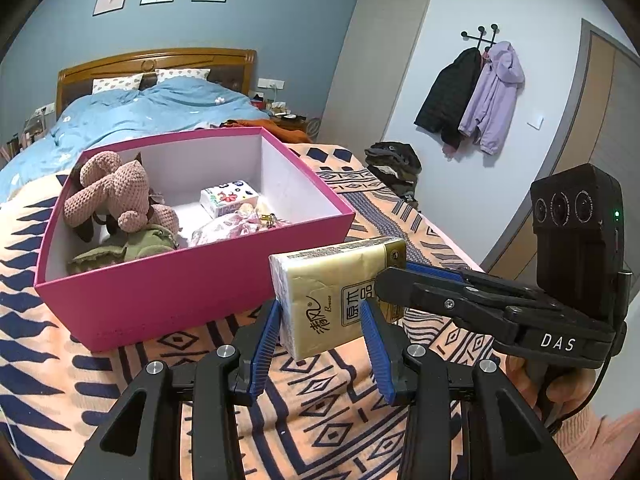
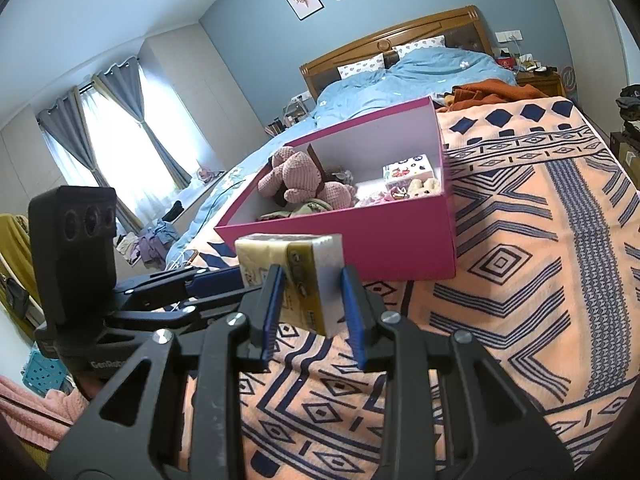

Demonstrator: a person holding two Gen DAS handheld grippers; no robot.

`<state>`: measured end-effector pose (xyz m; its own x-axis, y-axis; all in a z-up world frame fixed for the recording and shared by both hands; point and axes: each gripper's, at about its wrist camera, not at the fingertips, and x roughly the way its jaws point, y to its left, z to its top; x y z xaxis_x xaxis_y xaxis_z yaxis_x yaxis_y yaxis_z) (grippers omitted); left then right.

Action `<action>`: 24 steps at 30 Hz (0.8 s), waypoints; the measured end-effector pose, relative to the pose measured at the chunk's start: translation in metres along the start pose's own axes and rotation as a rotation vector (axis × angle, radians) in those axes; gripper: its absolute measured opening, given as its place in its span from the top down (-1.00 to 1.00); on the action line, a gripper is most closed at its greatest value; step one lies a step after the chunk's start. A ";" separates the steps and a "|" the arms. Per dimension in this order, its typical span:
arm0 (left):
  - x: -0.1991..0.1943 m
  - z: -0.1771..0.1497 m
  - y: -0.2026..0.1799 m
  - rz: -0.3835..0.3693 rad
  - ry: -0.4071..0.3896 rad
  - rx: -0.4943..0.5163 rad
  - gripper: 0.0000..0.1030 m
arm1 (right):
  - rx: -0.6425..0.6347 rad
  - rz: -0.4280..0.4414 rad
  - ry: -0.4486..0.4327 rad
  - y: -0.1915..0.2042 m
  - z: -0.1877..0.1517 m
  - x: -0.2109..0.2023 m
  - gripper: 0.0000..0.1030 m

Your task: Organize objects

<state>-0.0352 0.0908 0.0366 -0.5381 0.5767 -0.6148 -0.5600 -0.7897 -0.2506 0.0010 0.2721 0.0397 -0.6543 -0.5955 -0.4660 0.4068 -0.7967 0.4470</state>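
Observation:
A yellow tissue pack [image 1: 336,292] hangs in the air above the patterned blanket, in front of the pink box [image 1: 180,292]. Both grippers close on it. My left gripper [image 1: 320,320] has its blue pads on the pack's two sides. My right gripper [image 2: 308,300] grips the pack's other end [image 2: 304,276]; it shows in the left wrist view as a black tool from the right [image 1: 460,300]. The pink box [image 2: 360,236] holds a pink knitted plush [image 1: 116,196], a green plush [image 1: 132,248], a small white printed pack [image 1: 228,196] and pink wrapped items [image 1: 240,220].
The orange and navy patterned blanket [image 2: 520,280] covers the bed's foot. A blue duvet [image 1: 140,112] and wooden headboard lie behind the box. Jackets [image 1: 472,96] hang on the right wall, and a clothes pile [image 1: 394,168] sits beside the bed.

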 end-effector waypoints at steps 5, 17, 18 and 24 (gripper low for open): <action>0.001 0.004 0.001 -0.004 0.001 -0.004 0.18 | -0.002 0.000 -0.008 0.001 0.004 0.000 0.37; -0.005 0.010 0.004 0.004 -0.031 -0.005 0.18 | -0.015 0.007 -0.018 0.005 0.010 0.001 0.37; -0.005 0.011 0.005 0.005 -0.034 -0.005 0.18 | -0.016 0.007 -0.018 0.005 0.011 0.002 0.37; -0.008 0.014 0.006 0.005 -0.045 -0.003 0.18 | -0.026 0.009 -0.023 0.007 0.014 0.001 0.37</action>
<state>-0.0430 0.0846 0.0502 -0.5687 0.5812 -0.5821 -0.5553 -0.7933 -0.2495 -0.0060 0.2673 0.0526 -0.6652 -0.6004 -0.4439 0.4287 -0.7938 0.4313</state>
